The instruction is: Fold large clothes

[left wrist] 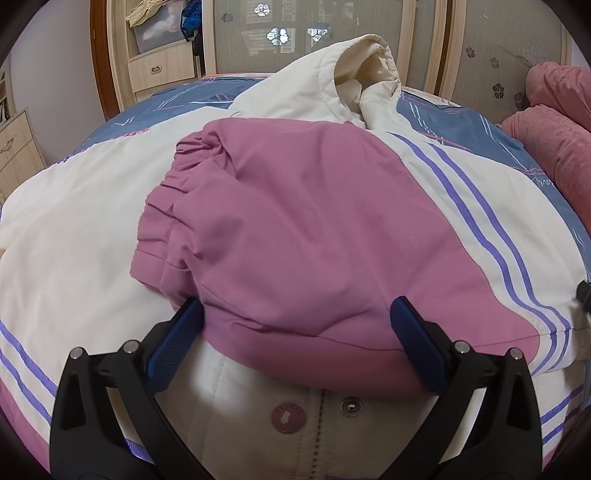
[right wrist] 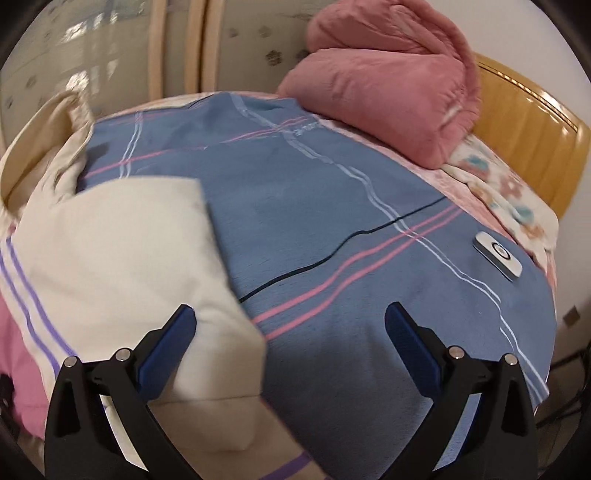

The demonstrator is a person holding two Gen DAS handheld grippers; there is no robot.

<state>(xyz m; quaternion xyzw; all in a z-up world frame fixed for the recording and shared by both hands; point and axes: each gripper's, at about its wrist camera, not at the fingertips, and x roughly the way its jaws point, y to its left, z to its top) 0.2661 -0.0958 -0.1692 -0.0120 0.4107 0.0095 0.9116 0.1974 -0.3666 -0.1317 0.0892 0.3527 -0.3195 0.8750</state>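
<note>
A large cream padded jacket [left wrist: 88, 236] with purple stripes and pink panels lies spread on the bed. Its pink sleeve [left wrist: 295, 229] is folded across the body, cuff at the left. The hood [left wrist: 362, 77] stands up at the far end. My left gripper [left wrist: 299, 325] is open, its blue fingers on either side of the pink sleeve's near edge, not closed on it. In the right wrist view the jacket's cream side [right wrist: 118, 243] lies at the left. My right gripper [right wrist: 290, 332] is open and empty above the jacket's edge and the blue sheet.
The bed has a blue sheet [right wrist: 332, 192] with pink and white lines. A folded pink quilt [right wrist: 388, 81] lies at the headboard [right wrist: 528, 136]. A black cable [right wrist: 332, 254] and a white remote [right wrist: 498, 254] lie on the sheet. Wardrobe doors [left wrist: 295, 33] stand behind the bed.
</note>
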